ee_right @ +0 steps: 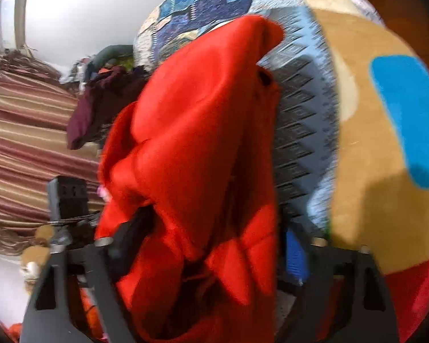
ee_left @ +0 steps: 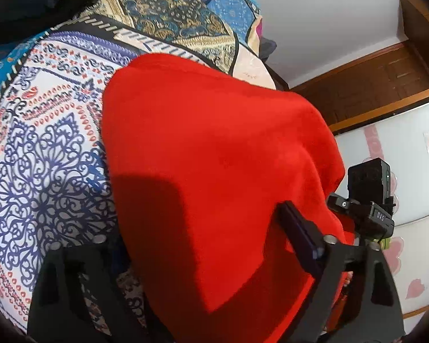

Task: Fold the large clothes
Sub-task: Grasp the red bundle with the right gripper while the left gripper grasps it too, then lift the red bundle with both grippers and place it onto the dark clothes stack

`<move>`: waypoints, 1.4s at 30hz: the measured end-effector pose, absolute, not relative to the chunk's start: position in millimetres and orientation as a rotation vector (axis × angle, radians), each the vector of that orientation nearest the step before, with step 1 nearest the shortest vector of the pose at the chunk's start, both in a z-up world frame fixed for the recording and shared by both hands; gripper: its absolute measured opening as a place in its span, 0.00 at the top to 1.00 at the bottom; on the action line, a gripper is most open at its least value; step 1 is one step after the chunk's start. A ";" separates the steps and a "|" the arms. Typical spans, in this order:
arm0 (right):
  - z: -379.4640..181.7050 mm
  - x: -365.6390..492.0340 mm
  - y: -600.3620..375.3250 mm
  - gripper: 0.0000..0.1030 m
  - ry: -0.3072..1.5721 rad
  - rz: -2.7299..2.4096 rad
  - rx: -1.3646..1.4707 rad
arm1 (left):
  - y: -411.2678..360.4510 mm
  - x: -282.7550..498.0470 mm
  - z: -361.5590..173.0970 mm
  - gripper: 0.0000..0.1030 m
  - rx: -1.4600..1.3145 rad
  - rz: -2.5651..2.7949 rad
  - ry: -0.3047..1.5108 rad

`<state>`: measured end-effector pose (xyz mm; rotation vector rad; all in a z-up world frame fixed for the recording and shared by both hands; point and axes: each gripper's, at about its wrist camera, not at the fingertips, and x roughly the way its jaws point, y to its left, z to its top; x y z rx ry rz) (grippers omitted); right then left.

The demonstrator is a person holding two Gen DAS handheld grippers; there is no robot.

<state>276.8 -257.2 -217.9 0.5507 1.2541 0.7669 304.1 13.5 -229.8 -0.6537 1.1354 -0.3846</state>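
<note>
The red garment (ee_left: 214,171) hung over the patterned bed (ee_left: 43,143), draped across both tools. The left tool (ee_left: 203,245) was spread, cloth lying between its fingers. The right tool (ee_right: 208,245) was buried in bunched red folds (ee_right: 191,143); whether it pinched them could not be told.

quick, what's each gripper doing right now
Left gripper: red garment lies between its fingers; whether it grips cannot be told.
Right gripper: red cloth bunched between its fingers; grip cannot be told either.
</note>
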 end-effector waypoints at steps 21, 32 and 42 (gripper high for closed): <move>-81.6 250.5 -179.4 0.74 1.006 0.786 0.450 | 111.8 267.8 -65.9 0.75 -0.494 -0.369 0.787; -9.7 295.2 -48.6 0.74 0.803 0.937 0.440 | 265.3 313.7 32.7 0.75 -0.448 -0.249 0.612; -31.3 365.3 74.8 0.75 0.813 0.992 0.424 | 384.1 402.6 9.1 0.75 -0.485 -0.073 0.640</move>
